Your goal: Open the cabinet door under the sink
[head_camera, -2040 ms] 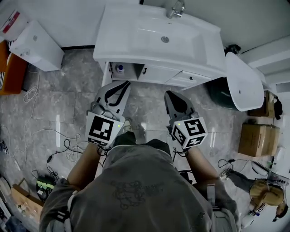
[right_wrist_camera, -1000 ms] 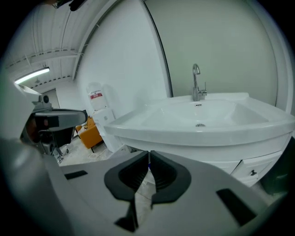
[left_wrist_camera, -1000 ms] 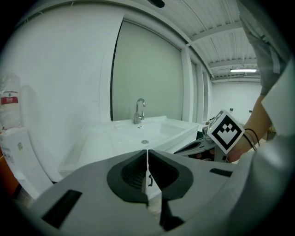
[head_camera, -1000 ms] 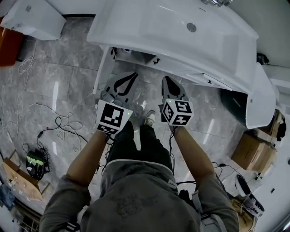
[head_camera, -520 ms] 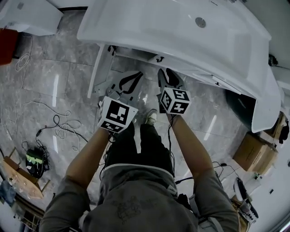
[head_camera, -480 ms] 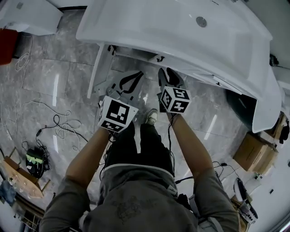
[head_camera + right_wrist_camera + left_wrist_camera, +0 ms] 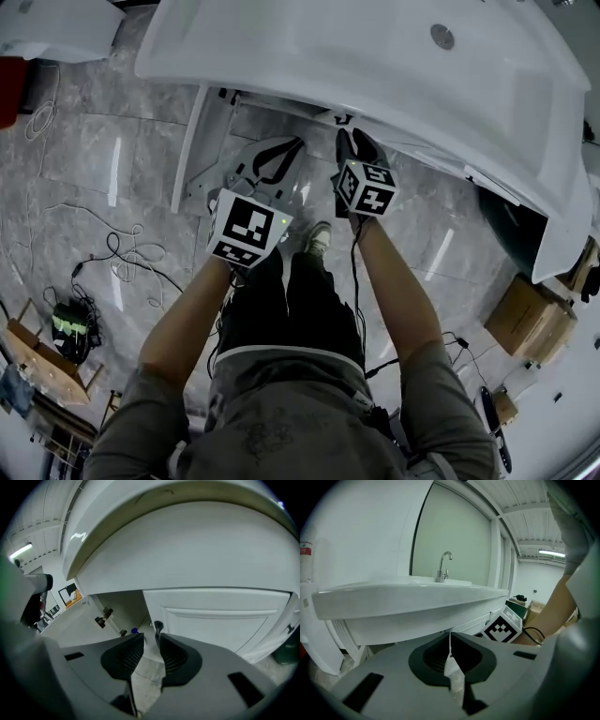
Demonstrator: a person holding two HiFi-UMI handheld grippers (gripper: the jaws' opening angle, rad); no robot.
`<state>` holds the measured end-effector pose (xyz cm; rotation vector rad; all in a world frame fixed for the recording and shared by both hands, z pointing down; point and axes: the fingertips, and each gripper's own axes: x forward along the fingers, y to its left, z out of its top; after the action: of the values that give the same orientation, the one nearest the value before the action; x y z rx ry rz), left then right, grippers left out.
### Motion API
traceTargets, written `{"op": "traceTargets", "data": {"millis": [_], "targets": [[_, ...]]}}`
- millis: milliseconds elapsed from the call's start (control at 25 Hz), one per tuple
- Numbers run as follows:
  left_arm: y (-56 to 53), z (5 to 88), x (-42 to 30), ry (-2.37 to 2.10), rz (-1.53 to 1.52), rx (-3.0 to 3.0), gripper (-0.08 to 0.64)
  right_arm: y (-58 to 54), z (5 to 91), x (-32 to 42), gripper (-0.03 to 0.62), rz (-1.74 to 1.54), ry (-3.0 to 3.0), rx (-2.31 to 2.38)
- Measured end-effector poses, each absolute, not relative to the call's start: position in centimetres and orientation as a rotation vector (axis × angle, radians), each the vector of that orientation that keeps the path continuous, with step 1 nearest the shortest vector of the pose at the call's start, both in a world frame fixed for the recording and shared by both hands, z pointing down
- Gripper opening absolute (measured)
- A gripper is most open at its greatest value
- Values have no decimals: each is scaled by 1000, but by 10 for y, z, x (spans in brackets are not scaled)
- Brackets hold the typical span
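**Cabinet under the sink (image 7: 375, 56).** The cabinet door (image 7: 220, 616) beneath the sink stands shut. Its dark handle (image 7: 158, 627) is at the edge next to the open compartment. The right gripper (image 7: 151, 641) is held below the sink's front rim with its jaws spread a little. The handle stands just beyond the gap between their tips and is not pinched. The left gripper (image 7: 451, 635), below the same rim, has its jaws pressed together on nothing. A second door (image 7: 192, 141) hangs open beneath the sink's left end.

Mock bathroom in industrial hall: white sink vanity (image 7: 375, 56), tap (image 7: 443, 566), marble-look floor (image 7: 94, 169), loose cables (image 7: 122, 253), cardboard box (image 7: 530, 319), ribbed ceiling (image 7: 534, 508), strip light (image 7: 551, 553).
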<state>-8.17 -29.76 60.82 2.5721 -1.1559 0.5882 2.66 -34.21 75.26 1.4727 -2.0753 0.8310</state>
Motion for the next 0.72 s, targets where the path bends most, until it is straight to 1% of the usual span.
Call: {"op": "traceTargets", "data": {"millis": [160, 360, 560, 720], "targets": [[-301, 615, -80, -1132, 533, 2588, 23, -352, 773, 21, 109, 861, -2054, 1475], [-303, 630, -88, -1154, 567, 2559, 23, -362, 788, 23, 104, 896, -2048, 1486], [-303, 645, -95, -1159, 605, 2539, 23, -370, 796, 24, 81, 926, -2039, 1505], [-301, 655, -96, -1143, 628, 2527, 23, -370, 795, 21, 67, 826, -2050, 1493]]}}
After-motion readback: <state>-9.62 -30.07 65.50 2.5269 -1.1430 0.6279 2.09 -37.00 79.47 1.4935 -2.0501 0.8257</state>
